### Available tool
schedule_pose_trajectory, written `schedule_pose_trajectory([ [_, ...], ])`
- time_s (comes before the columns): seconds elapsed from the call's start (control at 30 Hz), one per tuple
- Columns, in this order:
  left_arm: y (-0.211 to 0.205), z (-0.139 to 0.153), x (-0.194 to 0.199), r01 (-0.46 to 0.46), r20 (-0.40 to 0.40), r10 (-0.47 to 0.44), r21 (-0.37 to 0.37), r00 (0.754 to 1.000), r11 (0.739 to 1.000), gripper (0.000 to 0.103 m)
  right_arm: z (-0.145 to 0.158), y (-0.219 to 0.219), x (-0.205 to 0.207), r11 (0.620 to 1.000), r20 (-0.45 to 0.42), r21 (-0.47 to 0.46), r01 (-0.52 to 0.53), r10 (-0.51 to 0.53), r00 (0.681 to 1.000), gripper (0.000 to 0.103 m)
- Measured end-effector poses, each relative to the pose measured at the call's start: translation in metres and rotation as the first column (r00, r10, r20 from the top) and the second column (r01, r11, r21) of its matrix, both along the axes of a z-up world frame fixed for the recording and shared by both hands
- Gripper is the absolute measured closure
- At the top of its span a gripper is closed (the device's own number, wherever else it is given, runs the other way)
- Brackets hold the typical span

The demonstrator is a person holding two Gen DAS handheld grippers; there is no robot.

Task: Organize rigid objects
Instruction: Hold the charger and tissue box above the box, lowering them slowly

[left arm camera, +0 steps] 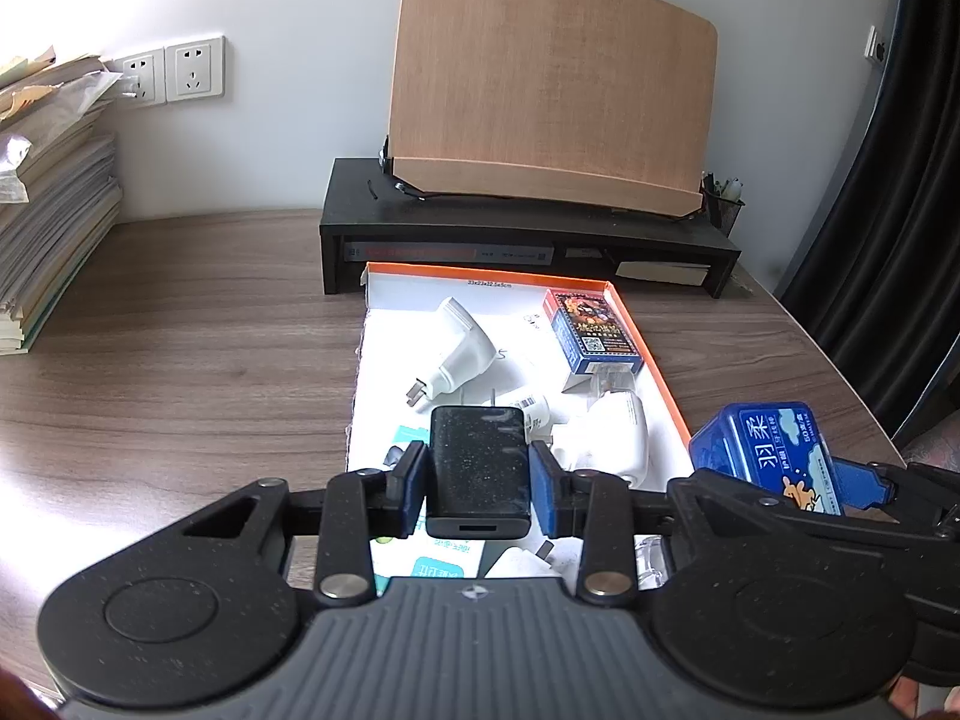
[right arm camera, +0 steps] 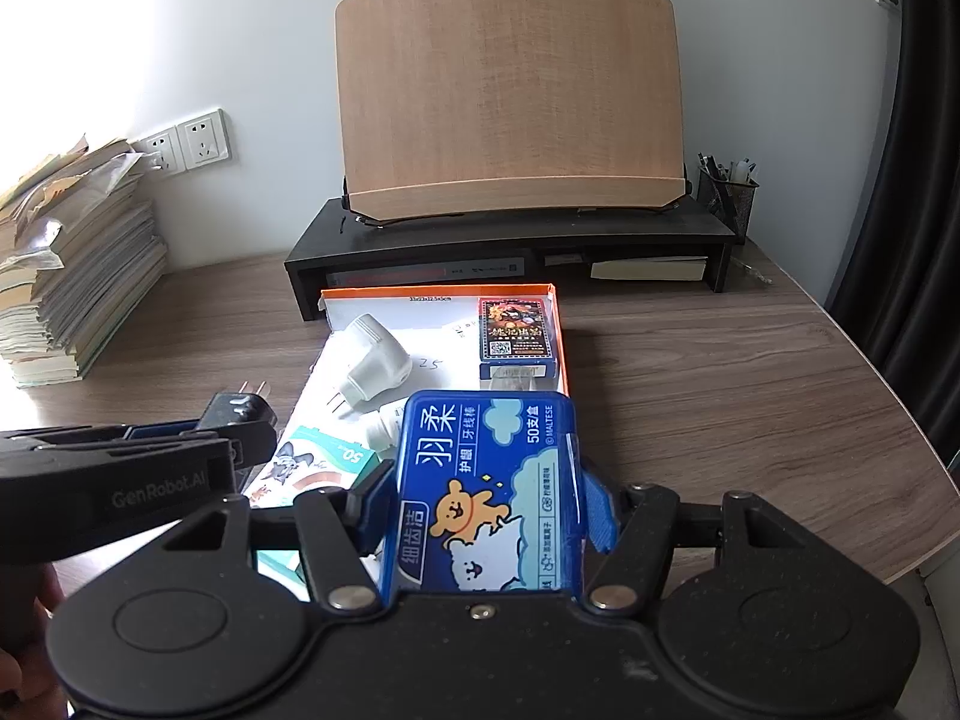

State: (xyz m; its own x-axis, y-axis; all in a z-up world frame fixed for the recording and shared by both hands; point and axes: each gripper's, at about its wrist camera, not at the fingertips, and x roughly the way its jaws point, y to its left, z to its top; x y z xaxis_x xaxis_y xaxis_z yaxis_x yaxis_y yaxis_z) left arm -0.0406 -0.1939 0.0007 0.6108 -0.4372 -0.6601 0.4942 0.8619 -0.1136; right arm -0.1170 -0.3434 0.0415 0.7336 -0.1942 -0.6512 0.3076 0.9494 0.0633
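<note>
Books (left arm camera: 54, 192): lying stacked at the desk's left edge.
Left gripper (left arm camera: 478, 474): clamping a black charger (left arm camera: 480, 468), holding it above the orange-rimmed tray (left arm camera: 648, 336).
Tray: holding a white plug (left arm camera: 459, 354) and a card box (left arm camera: 591, 330).
Right gripper (right arm camera: 489, 504): gripping a blue floss box (right arm camera: 489, 486) above the tray's right side.

glossy blue plastic box (right arm camera: 489, 492), wood-grain desk (right arm camera: 720, 372)

left hand-held gripper (left arm camera: 478, 483) | clamps black charger (left arm camera: 478, 471) | above orange-rimmed box (left arm camera: 651, 354)
</note>
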Motion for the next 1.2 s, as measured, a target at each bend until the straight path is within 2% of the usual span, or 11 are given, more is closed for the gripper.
schedule_pose_trajectory([
  [1.2, -0.009, -0.017, 0.025, 0.003, -0.061, -0.003, 0.012, 0.998, 1.000, 0.067, -0.024, -0.006, 0.026, 1.000, -0.078, 0.020, -0.005, 0.007, 0.997, 0.029],
])
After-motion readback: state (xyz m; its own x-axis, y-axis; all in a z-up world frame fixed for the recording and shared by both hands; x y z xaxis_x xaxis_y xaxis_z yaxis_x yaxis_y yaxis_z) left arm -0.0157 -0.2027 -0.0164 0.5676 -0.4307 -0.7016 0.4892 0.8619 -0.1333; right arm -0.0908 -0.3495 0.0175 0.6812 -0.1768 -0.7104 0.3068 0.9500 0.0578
